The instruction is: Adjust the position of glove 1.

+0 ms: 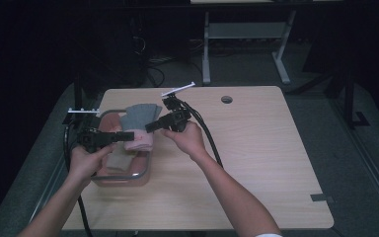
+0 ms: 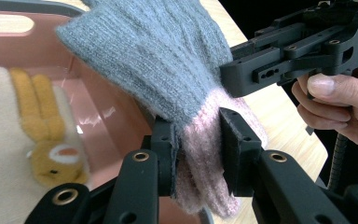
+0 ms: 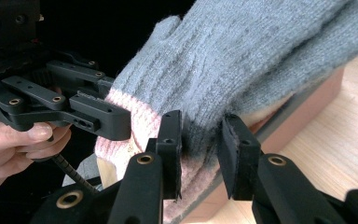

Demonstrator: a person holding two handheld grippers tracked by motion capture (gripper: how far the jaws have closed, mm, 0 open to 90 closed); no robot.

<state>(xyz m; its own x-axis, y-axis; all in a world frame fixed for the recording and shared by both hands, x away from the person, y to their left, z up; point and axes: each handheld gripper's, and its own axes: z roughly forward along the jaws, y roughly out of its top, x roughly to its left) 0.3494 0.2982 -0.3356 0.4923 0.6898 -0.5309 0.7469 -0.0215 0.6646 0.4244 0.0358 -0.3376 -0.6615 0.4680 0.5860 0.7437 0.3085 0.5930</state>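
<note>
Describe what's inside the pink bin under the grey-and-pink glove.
Inside the pink bin lies a cream glove with orange fingers and a small animal face. The grey-and-pink glove hides the rest of the bin.

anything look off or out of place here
One thing: the grey and pink knitted glove is not inside the pink plastic basket; it lies draped over the rim. The left gripper pinches its pink cuff, and the right gripper has the fabric between its jaws. Nothing looks spilled or damaged.
</note>
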